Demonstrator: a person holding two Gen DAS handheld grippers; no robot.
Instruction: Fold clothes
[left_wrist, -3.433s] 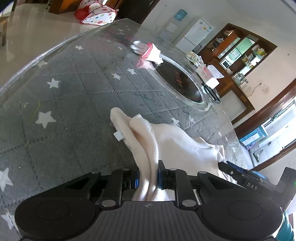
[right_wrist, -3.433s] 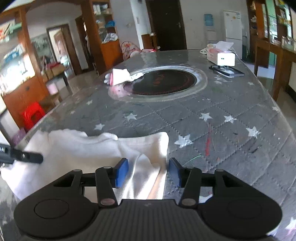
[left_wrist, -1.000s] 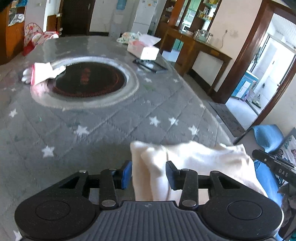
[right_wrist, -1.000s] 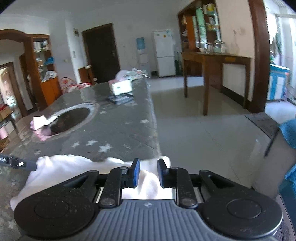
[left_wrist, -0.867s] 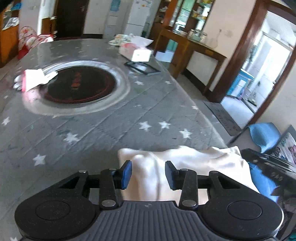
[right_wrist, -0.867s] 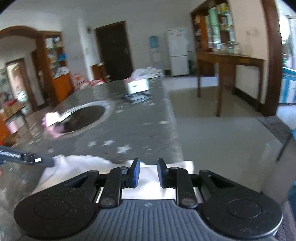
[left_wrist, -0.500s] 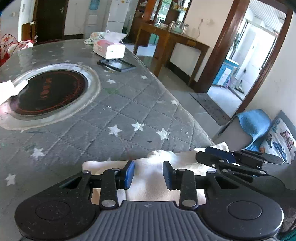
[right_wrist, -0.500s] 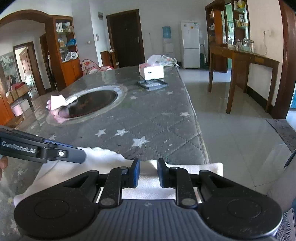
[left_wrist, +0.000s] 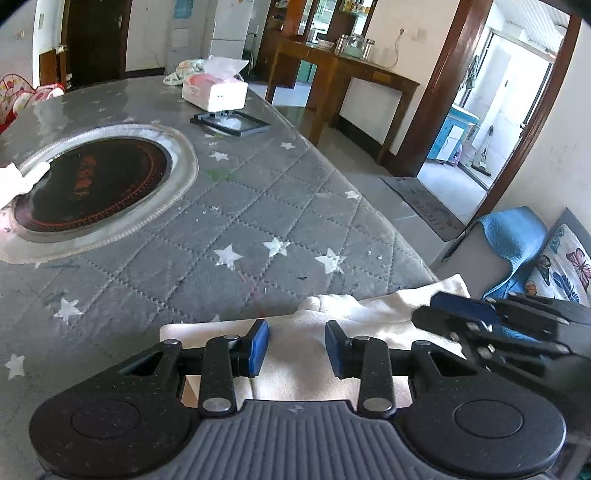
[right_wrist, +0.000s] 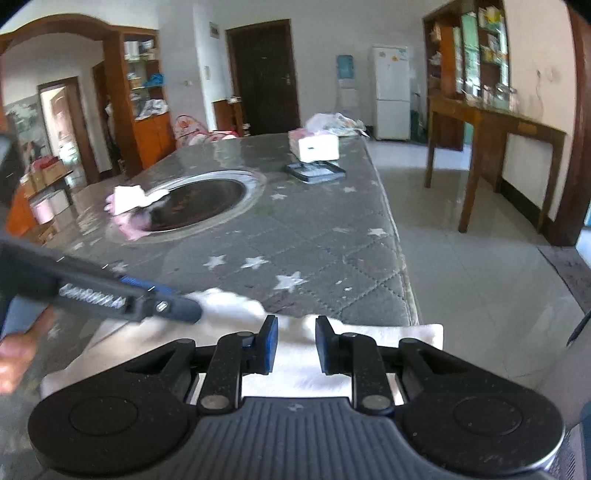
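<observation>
Both my grippers have let go since a second ago: left gripper (left_wrist: 296, 345) and right gripper (right_wrist: 296, 345) stand parted over the white cloth (left_wrist: 295, 369), holding nothing. It lies doubled at the table's (left_wrist: 258, 221) near edge, one corner overhanging. Whether more folds remain, I can't tell. Open tabletop ahead.

grey starred table (left_wrist: 258, 206), white garment (left_wrist: 295, 365), tissue box (left_wrist: 216, 90)

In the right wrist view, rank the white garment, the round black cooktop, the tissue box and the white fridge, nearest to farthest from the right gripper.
1. White garment, right at the right gripper.
2. Round black cooktop, mid-table, left.
3. Tissue box, far end of the table.
4. White fridge, against the back wall.
</observation>
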